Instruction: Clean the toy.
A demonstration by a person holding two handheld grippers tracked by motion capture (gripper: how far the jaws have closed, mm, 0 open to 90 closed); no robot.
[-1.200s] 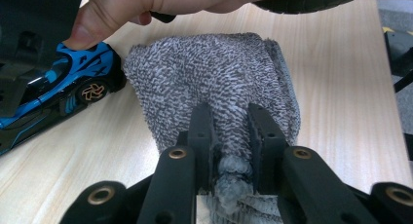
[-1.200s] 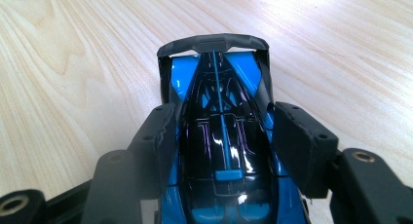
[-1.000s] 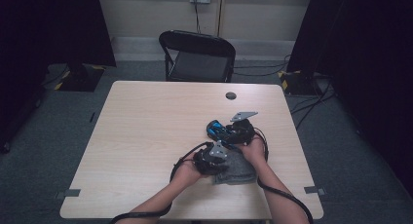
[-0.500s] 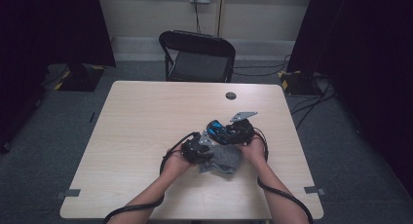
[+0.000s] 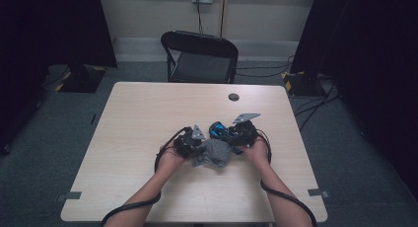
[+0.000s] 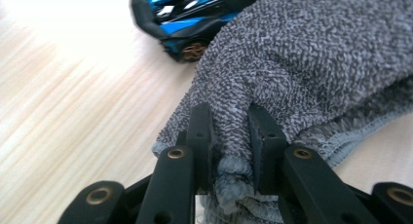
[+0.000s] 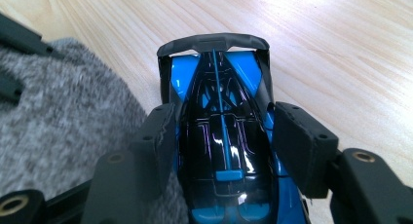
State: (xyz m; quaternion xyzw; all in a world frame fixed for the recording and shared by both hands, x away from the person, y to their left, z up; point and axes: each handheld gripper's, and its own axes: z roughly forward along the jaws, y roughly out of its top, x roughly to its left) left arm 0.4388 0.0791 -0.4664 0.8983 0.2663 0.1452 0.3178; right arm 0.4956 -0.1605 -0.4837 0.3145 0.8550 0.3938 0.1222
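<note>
Toy car (image 7: 221,151) sits on the table (image 5: 148,123), clamped across its body by the right gripper (image 7: 221,136), jaws on both flanks. Grey cloth (image 6: 311,73) lies against the car's side; left gripper (image 6: 229,136) has its 2 jaws pinched narrow on a fold at the cloth's edge. Risks, imo: thin fold could slip out of the pinch w/ a hard tug; glossy car could twist btw the pads if the cloth drags it sideways.
</note>
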